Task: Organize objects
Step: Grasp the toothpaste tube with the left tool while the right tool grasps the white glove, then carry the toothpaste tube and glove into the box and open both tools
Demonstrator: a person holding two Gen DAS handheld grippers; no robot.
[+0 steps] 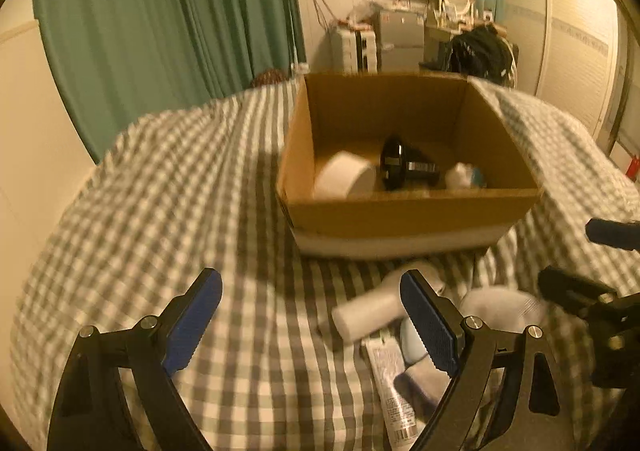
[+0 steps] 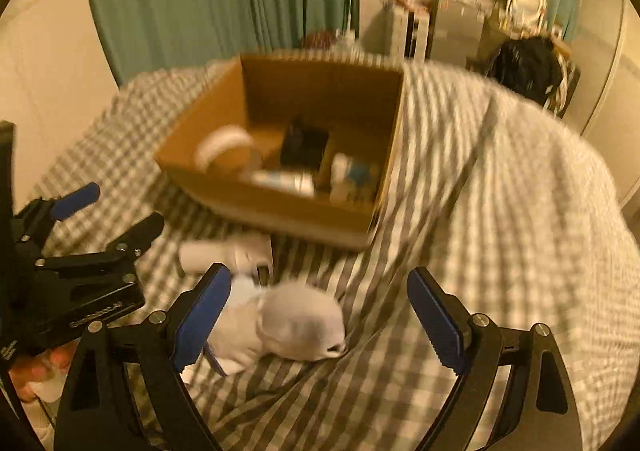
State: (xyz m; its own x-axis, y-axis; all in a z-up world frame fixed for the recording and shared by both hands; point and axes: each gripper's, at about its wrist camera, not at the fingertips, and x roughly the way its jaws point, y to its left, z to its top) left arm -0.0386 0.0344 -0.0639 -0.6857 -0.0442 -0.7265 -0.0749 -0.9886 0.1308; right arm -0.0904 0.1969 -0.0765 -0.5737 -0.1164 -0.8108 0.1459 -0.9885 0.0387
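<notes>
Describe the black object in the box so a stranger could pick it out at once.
On the checked bedcover sits an open cardboard box. Inside it, on the floor, the black object lies on its side between a white roll on the left and a small white bottle on the right. It is the only dark, glossy item there.

I can read nothing for certain: the print on the tube (image 1: 394,391) below me and the raised lettering on my left gripper (image 2: 114,217) are both blurred.
</notes>
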